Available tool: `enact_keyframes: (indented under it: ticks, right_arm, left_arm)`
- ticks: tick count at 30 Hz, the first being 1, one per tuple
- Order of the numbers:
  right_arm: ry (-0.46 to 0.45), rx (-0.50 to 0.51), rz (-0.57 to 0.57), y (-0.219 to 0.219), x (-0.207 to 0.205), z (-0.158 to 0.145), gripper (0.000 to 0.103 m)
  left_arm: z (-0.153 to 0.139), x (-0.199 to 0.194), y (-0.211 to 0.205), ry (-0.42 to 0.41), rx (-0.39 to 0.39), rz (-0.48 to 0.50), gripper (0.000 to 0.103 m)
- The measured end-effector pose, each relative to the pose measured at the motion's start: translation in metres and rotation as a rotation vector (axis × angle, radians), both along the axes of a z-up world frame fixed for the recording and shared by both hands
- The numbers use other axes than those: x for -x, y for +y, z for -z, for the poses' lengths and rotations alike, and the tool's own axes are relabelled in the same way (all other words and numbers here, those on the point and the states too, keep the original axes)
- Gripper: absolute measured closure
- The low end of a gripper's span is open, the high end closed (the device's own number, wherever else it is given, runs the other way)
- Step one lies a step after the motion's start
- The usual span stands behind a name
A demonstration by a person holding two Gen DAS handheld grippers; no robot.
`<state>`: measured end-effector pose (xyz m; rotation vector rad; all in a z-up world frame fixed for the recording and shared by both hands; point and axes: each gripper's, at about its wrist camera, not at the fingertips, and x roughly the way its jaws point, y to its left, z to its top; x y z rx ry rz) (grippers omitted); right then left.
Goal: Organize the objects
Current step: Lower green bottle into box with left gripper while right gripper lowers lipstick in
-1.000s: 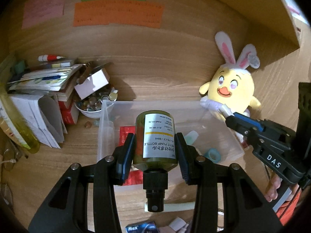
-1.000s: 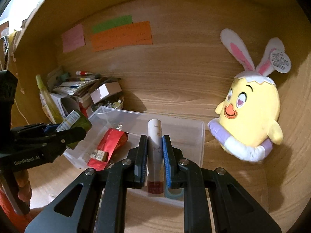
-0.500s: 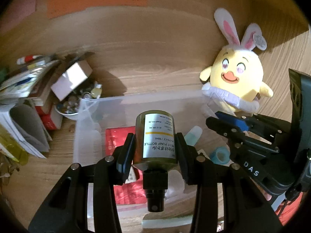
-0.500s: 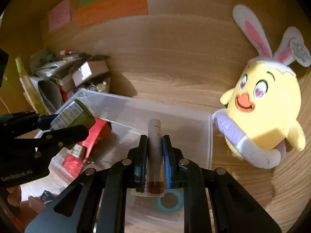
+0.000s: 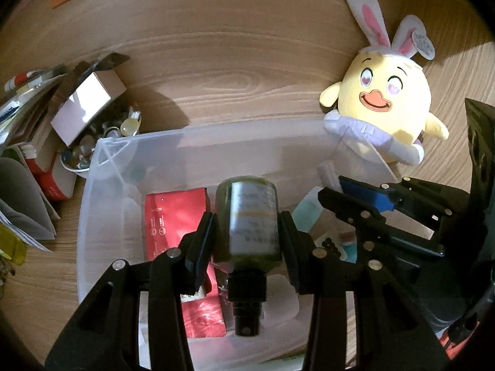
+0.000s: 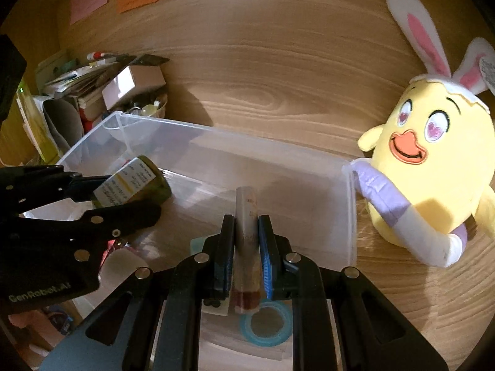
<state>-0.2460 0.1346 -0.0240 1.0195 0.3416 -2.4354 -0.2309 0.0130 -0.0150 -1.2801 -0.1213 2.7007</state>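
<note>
Both pairs of fingers are clamped: the left gripper on the green pump bottle, the right gripper on a slim pale tube. Over the last second both have sunk from above the clear plastic bin to just inside its walls, over the red pouch and blue tape ring, so release looks close. Each gripper tilts steeply down, side by side, the plush chick beside the bin

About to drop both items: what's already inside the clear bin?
Inside the clear bin: a red packet, a blue tape ring, a teal-capped item. Both grippers hide the rest of the floor.
</note>
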Motion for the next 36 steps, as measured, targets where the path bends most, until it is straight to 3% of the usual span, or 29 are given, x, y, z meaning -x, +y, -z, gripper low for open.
enact_keyframes:
  ticks: [4, 9, 15, 22, 24, 36]
  right_arm:
    - [0.0, -0.015, -0.008, -0.003, -0.002, 0.002, 0.089]
    - [-0.005, -0.016, -0.007, -0.003, 0.0, 0.002, 0.089]
    - [-0.022, -0.02, -0.004, -0.004, 0.0, 0.002, 0.089]
    - [-0.001, -0.001, 0.003, 0.001, -0.005, -0.008, 0.068]
    - [0.005, 0.007, 0.005, 0.003, -0.007, -0.013, 0.066]
    - [0.059, 0.042, -0.006, 0.022, -0.046, -0.037, 0.047]
  left_arm:
    - [0.001, 0.0, -0.002, -0.009, -0.004, -0.006, 0.059]
    - [-0.003, -0.008, -0.008, 0.005, -0.012, -0.024, 0.038]
    - [-0.011, -0.018, -0.011, 0.024, -0.011, -0.031, 0.037]
    - [-0.021, -0.035, -0.015, 0.056, -0.013, -0.037, 0.035]
    - [-0.025, -0.043, -0.017, 0.073, -0.012, -0.043, 0.028]
    - [-0.031, -0.089, -0.026, 0.128, 0.012, -0.059, 0.024]
